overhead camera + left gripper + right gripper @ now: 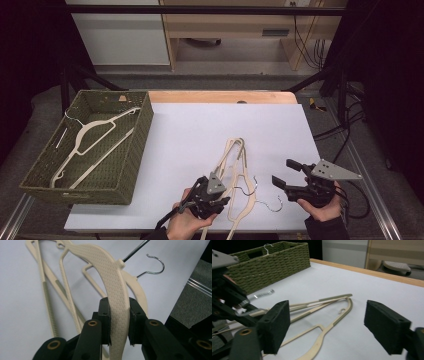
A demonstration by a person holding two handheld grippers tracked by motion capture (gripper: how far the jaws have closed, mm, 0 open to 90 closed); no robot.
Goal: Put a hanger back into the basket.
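Observation:
Two beige hangers with metal hooks lie overlapped on the white tabletop (200,130). My left gripper (223,201) is shut on the textured shoulder of the upper hanger (248,196). In the left gripper view that hanger (110,277) runs up between the closed jaws of my left gripper (119,312), and the second hanger (140,293) lies under it. My right gripper (284,172) stands open to the right of the hangers, its jaws holding nothing. In the right gripper view, my right gripper (329,323) looks across the lying hangers (322,331) toward the left gripper (227,302).
A green woven basket (142,140) stands at the table's left with another beige hanger (90,145) lying in it; in the right gripper view the basket (272,265) is far left. The wooden table edge (220,96) runs along the back. Black frame bars flank the table.

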